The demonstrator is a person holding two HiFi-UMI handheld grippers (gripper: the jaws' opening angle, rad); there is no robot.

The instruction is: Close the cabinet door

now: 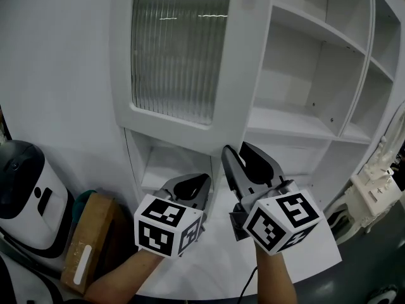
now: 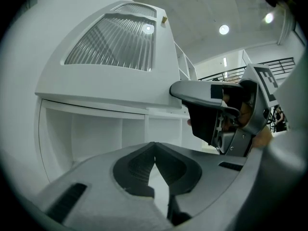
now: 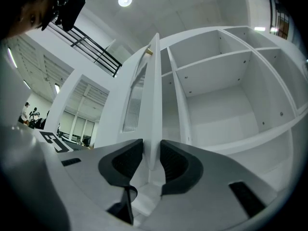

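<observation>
The white cabinet door, with a ribbed glass pane, stands swung out from the shelf unit. My right gripper is at the door's lower free edge. In the right gripper view the door's edge runs up between my right gripper's pads, which lie close on either side without visibly pressing; I read it as open. My left gripper is level beside it to the left, below the door and in front of the low compartment. Its jaws meet at the tips with nothing between them. The right gripper's body shows in the left gripper view.
Open white shelves lie behind the door to the right. A low open compartment sits under the door. On the floor at the left are a white and black appliance and a cardboard box. A white ornate object stands far right.
</observation>
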